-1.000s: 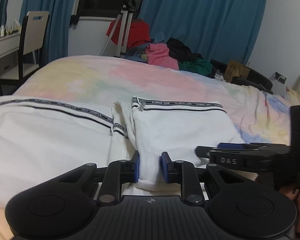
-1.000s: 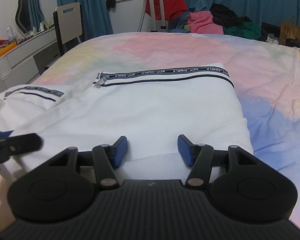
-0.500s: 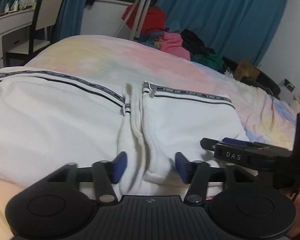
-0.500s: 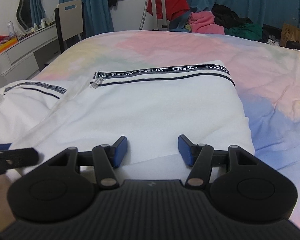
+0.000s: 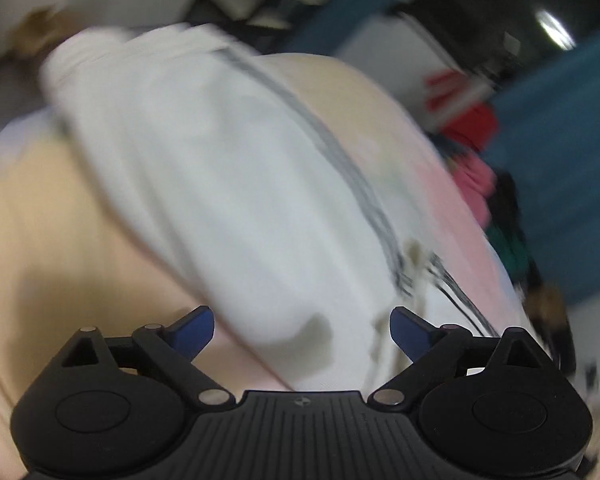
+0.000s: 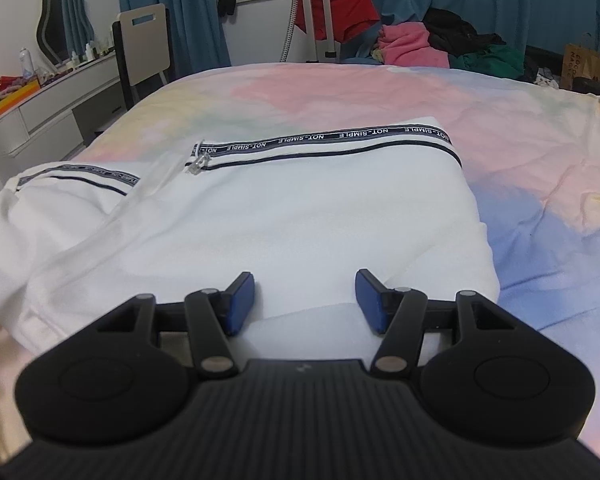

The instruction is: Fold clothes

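A white jacket [image 6: 284,216] lies on the bed [image 6: 520,152], which has a soft sheet of pink, yellow and blue. The jacket has a dark band with the words NOT-SIMPLE [image 6: 320,140] across its far edge, and a small zipper pull [image 6: 194,166] sits at the left end of that band. The right part of the jacket is folded flat, and the left part spreads out toward the bed's left side. The right gripper [image 6: 305,302] sits low at the near edge of the jacket with its blue pads apart, holding nothing. The left wrist view is very blurry and tilted. There the left gripper [image 5: 302,330] also has its blue pads wide apart, with the white jacket [image 5: 236,184] in front of it, and nothing between the pads is pinched. Behind the bed are blue curtains [image 6: 500,0], a pile of clothes [image 6: 440,46], a chair [image 6: 144,48] and a white dresser [image 6: 48,104].
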Demonstrator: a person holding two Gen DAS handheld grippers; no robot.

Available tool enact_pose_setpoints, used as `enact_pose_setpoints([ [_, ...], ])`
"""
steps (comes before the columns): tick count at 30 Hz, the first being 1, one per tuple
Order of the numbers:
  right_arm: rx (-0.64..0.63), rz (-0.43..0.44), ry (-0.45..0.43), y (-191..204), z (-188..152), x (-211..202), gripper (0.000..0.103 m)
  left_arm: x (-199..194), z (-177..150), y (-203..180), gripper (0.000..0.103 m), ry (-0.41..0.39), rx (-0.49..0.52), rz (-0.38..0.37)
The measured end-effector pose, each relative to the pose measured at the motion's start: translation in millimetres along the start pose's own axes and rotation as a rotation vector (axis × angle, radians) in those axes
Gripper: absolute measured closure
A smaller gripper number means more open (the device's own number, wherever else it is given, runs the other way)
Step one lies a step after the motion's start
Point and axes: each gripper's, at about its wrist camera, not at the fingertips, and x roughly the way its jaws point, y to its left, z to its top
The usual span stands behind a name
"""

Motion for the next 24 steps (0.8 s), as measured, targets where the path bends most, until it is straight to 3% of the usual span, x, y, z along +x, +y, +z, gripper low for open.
enact_pose_setpoints([
  [4,0.004,-0.003,-0.006,1,-1,0,0.045,7,15,27,0.008,-0.057,-0.146,0.037],
  [10,0.035,0.018,-0.014,3,1,0,0.045,19,58,54,0.015,-0.264,-0.299,0.076],
  [13,0.028,0.04,-0.024,8,0,-5,0.045,19,77,66,0.032,-0.367,-0.333,0.122],
  [18,-0.011,0.107,-0.019,22,-5,-11,0.045,25,107,83,0.052,-0.416,-0.382,0.147],
  [20,-0.061,0.125,-0.012,33,-9,-8,0.043,28,107,74,0.072,-0.459,-0.319,0.169],
  [24,-0.125,0.13,-0.002,49,-13,3,0.042,15,100,30,0.085,-0.574,-0.091,0.178],
])
